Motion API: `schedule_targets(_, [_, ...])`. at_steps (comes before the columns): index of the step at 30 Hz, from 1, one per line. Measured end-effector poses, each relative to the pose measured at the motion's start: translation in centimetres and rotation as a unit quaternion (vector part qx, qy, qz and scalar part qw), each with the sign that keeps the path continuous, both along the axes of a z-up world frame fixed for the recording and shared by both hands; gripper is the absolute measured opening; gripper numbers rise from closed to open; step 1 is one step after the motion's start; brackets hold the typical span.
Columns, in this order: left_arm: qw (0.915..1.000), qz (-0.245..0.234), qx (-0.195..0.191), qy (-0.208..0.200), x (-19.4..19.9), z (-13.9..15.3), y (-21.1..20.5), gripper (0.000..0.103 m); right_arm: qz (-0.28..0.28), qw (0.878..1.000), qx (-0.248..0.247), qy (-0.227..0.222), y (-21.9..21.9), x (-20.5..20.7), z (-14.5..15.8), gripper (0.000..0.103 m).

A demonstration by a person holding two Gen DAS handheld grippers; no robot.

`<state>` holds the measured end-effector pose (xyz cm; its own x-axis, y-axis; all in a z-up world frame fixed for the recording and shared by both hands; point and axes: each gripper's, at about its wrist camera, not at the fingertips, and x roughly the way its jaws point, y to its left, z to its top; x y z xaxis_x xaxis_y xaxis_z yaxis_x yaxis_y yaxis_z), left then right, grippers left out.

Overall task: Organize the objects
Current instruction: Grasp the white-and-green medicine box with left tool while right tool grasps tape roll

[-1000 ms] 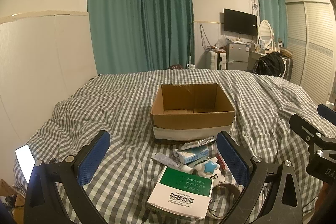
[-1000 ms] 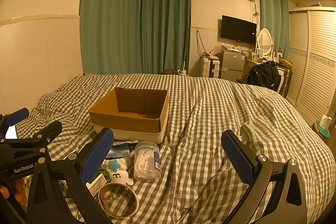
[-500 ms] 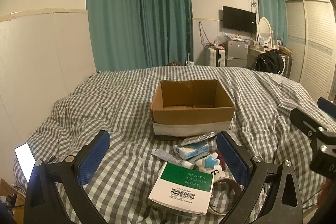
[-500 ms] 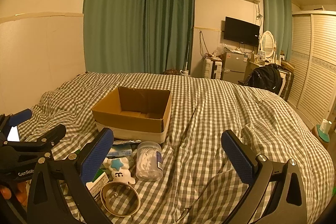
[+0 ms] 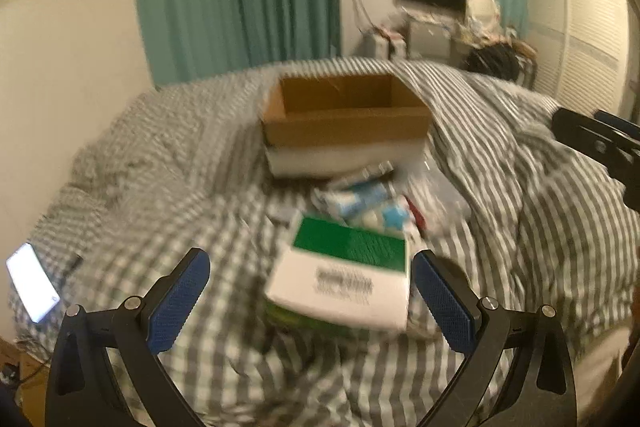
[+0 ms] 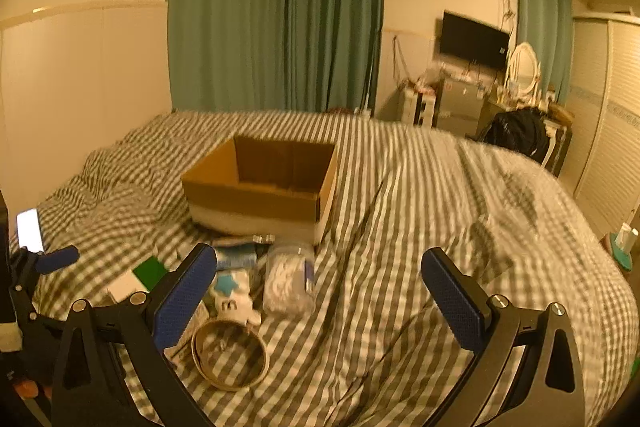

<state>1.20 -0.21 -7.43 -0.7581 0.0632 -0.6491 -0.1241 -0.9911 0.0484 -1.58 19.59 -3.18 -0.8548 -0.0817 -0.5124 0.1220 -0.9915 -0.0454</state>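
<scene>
A: Left gripper [image 5: 310,301]?
B: Jaws spread wide, nothing held. The green-and-white box [image 5: 344,277] lies flat on the checked bedspread [image 5: 540,227] between the pads, touching neither. View is blurred.
A: Right gripper [image 6: 320,291]?
B: Also wide open, empty. Just beyond its left pad: wooden hoop [image 6: 230,355] at 7 o'clock, nearest. Past it a white toy with a blue star [image 6: 232,293], then a clear plastic jar [image 6: 289,277] on its side.
A: Further out?
B: A blue-and-white packet [image 6: 236,259] near the front wall of the open cardboard box [image 6: 260,187], which sits at 12 o'clock. Can't tell what's inside. Lit phone [image 6: 29,235] at 9 o'clock, well apart from the pile.
</scene>
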Motion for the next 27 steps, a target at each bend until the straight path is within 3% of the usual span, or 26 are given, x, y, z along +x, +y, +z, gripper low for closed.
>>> schedule_targets(7, [0.9988,-0.040,0.001,-0.027,0.6,-2.1,0.1,0.103,0.021,0.997,0.007,-0.070,-0.5,-1.1,-3.9,0.103])
schedule_targets(20, [0.9928,-0.024,-0.046,-0.108,-1.2,-6.9,0.1,0.103,0.098,0.977,0.022,-0.187,-4.0,-2.9,-10.3,0.103])
schedule_targets(27, [0.9931,-0.025,-0.057,-0.100,-1.3,-7.8,0.0,0.103,0.142,0.960,0.013,-0.240,-6.3,-4.3,-13.1,0.102])
